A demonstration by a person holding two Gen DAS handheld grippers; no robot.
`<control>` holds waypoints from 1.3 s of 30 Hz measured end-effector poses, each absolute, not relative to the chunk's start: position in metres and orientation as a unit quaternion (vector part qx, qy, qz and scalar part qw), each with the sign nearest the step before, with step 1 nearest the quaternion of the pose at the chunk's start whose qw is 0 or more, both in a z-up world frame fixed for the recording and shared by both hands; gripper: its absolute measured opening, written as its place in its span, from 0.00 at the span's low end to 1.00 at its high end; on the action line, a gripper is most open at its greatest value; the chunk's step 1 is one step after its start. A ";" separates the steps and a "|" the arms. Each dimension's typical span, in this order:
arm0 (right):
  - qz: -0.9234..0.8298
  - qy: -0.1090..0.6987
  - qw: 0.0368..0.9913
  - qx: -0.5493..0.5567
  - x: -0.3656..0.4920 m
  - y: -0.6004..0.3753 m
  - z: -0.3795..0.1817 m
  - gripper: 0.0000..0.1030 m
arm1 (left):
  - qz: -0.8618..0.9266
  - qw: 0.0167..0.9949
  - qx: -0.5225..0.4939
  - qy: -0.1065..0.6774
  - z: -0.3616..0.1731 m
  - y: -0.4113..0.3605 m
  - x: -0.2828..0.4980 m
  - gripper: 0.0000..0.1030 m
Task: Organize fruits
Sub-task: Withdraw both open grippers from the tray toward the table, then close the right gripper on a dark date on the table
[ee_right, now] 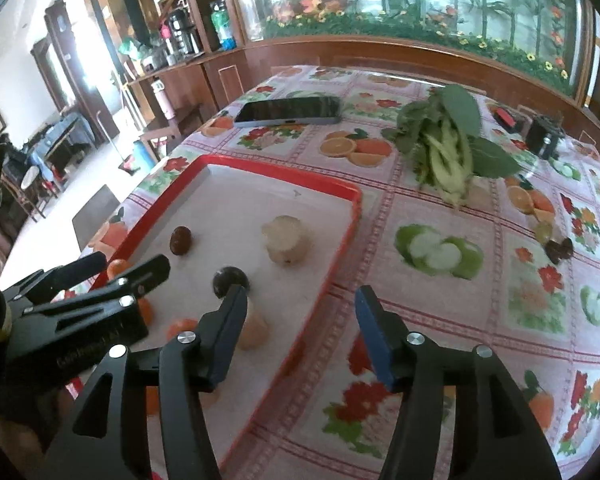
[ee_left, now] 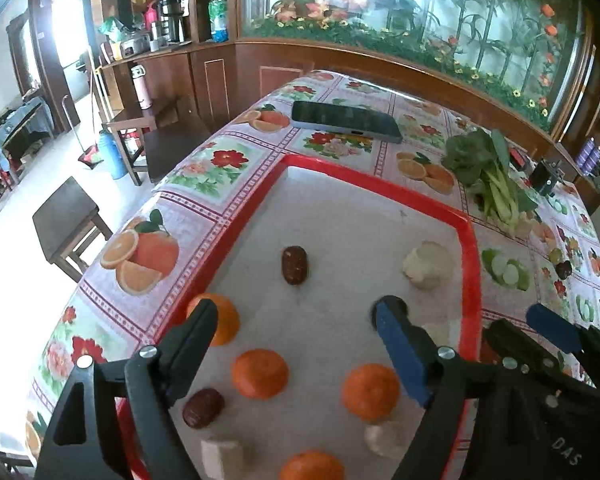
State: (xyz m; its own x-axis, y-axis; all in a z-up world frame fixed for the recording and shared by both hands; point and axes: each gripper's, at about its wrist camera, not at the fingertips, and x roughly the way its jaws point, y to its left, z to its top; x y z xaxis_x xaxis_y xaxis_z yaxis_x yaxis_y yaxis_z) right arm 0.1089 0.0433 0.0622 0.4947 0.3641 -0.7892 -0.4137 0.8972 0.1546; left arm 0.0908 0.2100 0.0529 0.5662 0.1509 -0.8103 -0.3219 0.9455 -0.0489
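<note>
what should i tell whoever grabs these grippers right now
Left gripper: open, empty, over the red-rimmed white tray.
Right gripper: open, empty, over the tray's right edge.
In the tray: round orange tangerines, dark red oval dates, pale cream chunks.
On the floral tablecloth: leafy green vegetable bunch, dark smartphone.
Done: fruits are in the tray.
Left: possibly grouping; they lie mixed.

Bright daylight glares through the windows; fisheye edges bend and darken.

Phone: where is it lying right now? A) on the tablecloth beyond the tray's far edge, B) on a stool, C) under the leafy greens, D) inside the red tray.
A: the phone lies flat on the flowered tablecloth, past the far rim of the red tray.
</note>
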 end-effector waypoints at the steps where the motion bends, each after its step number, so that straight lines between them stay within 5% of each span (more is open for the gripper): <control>1: 0.223 0.450 0.864 -0.024 0.109 0.036 0.062 0.55 | 0.134 0.879 -0.095 0.447 0.054 0.204 0.091 0.81; 17: 0.113 0.418 0.901 -0.003 0.188 -0.188 0.040 0.55 | 0.059 0.875 -0.042 0.479 0.046 0.048 0.107 0.82; 26: 0.158 0.419 0.893 -0.028 0.223 -0.188 0.018 0.55 | 0.042 0.865 -0.022 0.500 0.034 0.008 0.106 0.82; 34: 0.179 0.426 0.886 -0.043 0.234 -0.186 0.011 0.26 | 0.055 0.860 -0.034 0.505 0.031 0.008 0.111 0.82; 39: 0.185 0.425 0.885 -0.041 0.226 -0.195 0.011 0.19 | 0.052 0.859 -0.040 0.507 0.029 -0.009 0.129 0.82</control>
